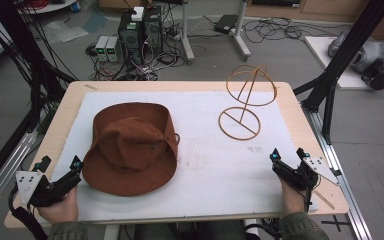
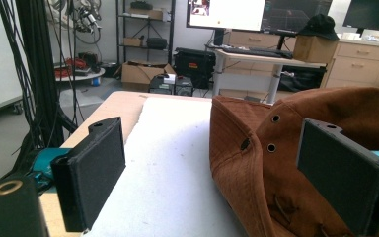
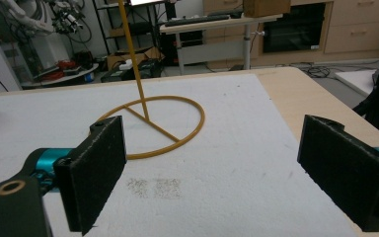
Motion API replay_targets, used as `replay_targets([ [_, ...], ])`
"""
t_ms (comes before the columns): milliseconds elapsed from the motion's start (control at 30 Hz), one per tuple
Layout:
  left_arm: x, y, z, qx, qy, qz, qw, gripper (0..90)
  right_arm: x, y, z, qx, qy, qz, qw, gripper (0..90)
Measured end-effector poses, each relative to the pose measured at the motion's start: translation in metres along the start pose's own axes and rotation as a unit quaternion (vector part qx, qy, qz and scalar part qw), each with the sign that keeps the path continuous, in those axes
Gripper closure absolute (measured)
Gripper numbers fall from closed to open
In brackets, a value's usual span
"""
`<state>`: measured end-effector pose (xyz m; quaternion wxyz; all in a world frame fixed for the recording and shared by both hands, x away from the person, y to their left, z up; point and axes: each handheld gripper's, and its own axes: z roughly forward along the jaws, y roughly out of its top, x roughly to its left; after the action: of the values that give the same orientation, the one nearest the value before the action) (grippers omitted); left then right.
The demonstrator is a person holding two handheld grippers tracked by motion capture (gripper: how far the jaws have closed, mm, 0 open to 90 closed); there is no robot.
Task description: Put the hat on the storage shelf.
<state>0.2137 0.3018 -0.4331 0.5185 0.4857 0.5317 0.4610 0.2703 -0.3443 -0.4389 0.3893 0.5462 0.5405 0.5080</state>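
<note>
High view: you are holding both grippers low at the near edge of the table (image 1: 310,125), over the white mat (image 1: 205,170). Your left gripper (image 1: 60,167) is sitting just beside the brown hat (image 1: 130,147), which is lying brim-down on the mat's left half; in the left gripper view its jaws are standing wide apart, one against the hat's brim (image 2: 237,163). Your right gripper (image 1: 290,157) is pointing toward the yellow wire stand (image 1: 245,102), jaws spread with nothing between them, well short of the stand's ring base (image 3: 150,128).
</note>
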Motion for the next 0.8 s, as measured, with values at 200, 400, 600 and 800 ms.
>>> replay_targets([
  [200,0.000,0.000,0.000,0.000,0.001,0.000,1.0000,11.8,-0.001,0.000,0.000,0.000,-0.001,0.005,1.0000,10.7],
  [400,0.000,0.000,0.000,0.001,-0.001,0.001,1.0000,11.8,-0.003,0.000,0.001,0.001,-0.003,0.011,0.9999,10.7],
  [600,-0.003,0.001,0.000,0.001,-0.006,0.006,1.0000,11.8,-0.003,-0.001,0.001,0.002,-0.003,0.015,0.9999,10.7],
  [800,-0.010,0.009,-0.005,-0.003,-0.036,0.008,0.9993,11.8,-0.004,0.000,0.000,0.003,-0.003,0.017,0.9999,10.7],
])
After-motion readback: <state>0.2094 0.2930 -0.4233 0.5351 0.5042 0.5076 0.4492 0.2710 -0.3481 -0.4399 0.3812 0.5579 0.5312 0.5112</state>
